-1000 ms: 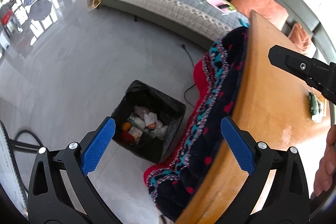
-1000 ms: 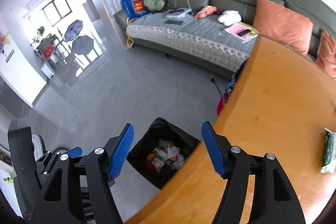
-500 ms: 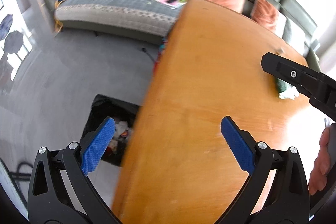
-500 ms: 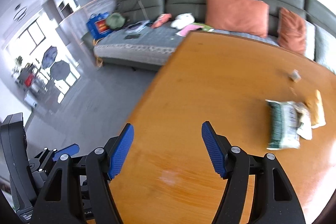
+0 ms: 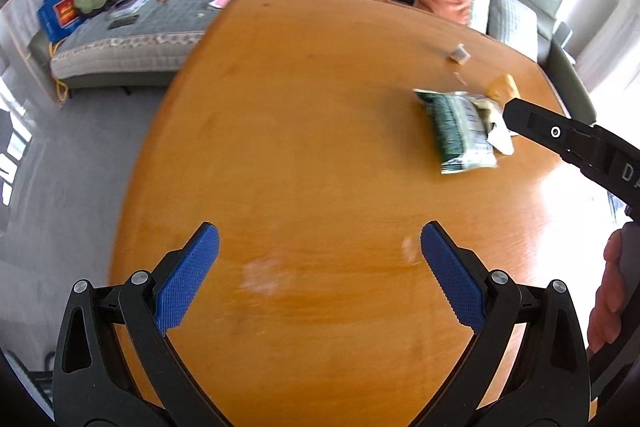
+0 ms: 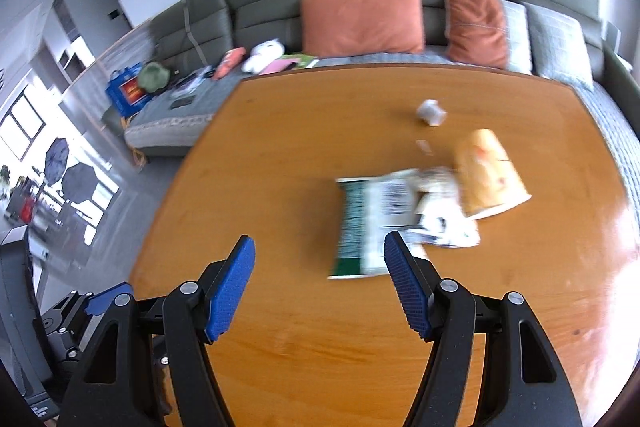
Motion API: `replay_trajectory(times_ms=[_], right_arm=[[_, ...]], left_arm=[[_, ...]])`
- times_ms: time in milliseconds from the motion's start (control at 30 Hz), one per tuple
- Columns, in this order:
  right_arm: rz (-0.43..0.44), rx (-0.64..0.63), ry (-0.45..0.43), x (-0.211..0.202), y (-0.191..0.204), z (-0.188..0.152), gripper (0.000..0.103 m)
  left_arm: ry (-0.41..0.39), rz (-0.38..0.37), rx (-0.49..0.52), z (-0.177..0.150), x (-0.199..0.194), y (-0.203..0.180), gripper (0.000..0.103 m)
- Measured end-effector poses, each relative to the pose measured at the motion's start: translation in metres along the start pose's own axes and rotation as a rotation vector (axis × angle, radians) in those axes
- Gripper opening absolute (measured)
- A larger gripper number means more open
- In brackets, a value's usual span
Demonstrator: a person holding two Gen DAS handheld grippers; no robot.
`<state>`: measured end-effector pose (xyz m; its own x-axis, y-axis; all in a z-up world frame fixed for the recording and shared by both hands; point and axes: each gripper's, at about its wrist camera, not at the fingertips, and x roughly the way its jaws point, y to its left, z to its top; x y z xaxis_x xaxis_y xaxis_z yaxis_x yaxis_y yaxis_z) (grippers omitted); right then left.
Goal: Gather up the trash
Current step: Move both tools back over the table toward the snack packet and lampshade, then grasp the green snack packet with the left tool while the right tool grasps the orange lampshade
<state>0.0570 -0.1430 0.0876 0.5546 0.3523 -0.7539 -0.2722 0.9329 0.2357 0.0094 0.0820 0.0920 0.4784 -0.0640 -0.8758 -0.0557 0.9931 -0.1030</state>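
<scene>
1. The left claw (image 5: 316,275) hangs open and empty over the wooden counter (image 5: 304,155).
2. A green snack packet (image 5: 456,131) lies well ahead, with crumpled wrappers (image 5: 500,107) touching it.
3. The right claw's black finger (image 5: 560,135) reaches in beside them.

Left gripper (image 5: 318,269): jaws wide apart, nothing btwn the blue pads, angled steeply down. Right gripper (image 6: 320,285): also spread wide, empty, tilted down. In the left wrist view, one black finger of the right gripper shows at the right edge, w/ the person's right hand (image 5: 608,291) curled round its handle below.
</scene>
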Motion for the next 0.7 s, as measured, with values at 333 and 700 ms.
replay_trajectory(times_ms=[333, 700], right_arm=[[-0.087, 0.029, 0.033, 0.026, -0.104, 0.032, 0.068], [-0.132, 0.0, 0.127, 0.089, -0.161, 0.071, 0.068]], left_arm=[[0.054, -0.012, 0.04, 0.025, 0.032, -0.062, 0.097], [0.095, -0.001, 0.053, 0.058, 0.074, -0.099, 0.097]])
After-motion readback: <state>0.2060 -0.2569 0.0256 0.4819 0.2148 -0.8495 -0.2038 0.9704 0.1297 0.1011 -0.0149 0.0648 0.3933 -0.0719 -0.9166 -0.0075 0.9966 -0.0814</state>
